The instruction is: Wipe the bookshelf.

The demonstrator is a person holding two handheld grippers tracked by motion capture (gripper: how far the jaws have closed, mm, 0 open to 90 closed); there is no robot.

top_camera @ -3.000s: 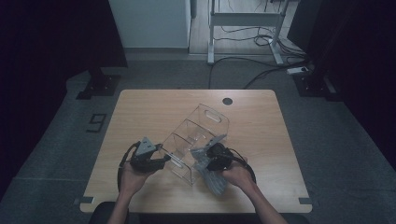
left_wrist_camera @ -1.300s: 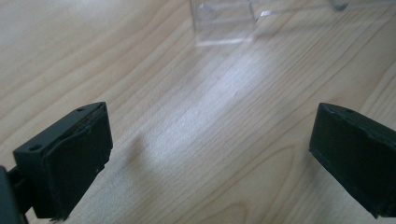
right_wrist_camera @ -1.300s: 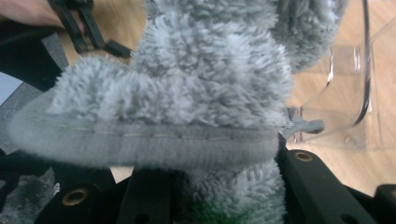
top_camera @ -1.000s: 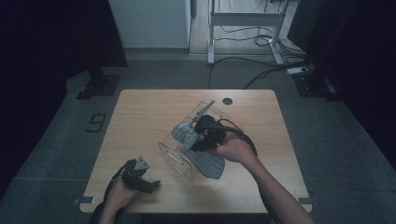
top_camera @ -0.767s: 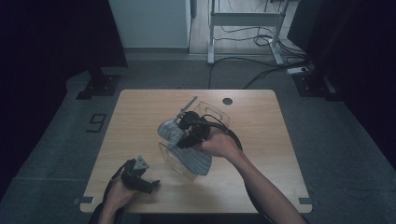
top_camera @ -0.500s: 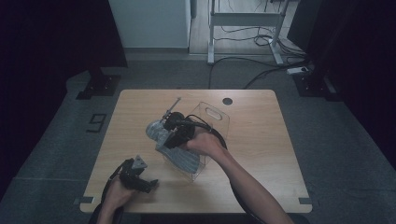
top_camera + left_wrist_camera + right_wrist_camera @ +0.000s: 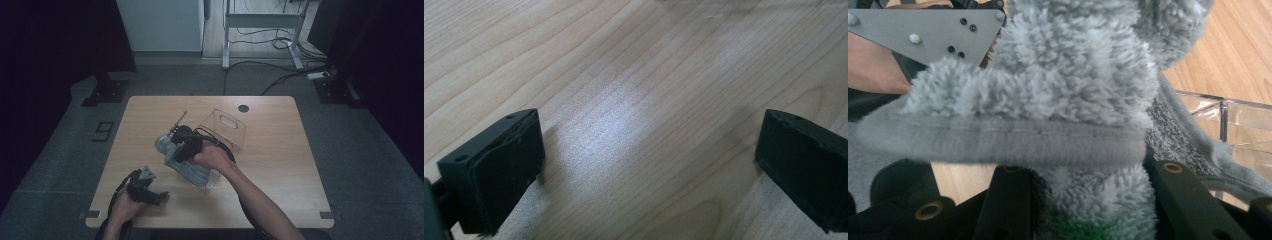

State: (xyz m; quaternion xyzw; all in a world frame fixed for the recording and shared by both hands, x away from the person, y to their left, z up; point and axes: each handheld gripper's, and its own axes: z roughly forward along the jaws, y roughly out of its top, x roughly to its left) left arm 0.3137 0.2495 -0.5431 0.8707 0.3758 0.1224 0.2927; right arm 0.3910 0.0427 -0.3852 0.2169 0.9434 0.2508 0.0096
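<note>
Clamping a fluffy grey towel [image 7: 1068, 100], the right claw [image 7: 181, 142] holds it mid-table beside a clear plastic bin [image 7: 227, 131]; left claw [image 7: 150, 192] gapes wide.

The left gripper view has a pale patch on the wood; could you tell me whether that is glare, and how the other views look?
Left gripper view: soft glare on the light wooden table. Right gripper view: fluffy grey cloth close, edges soft. High view: dim, dark surroundings.
</note>
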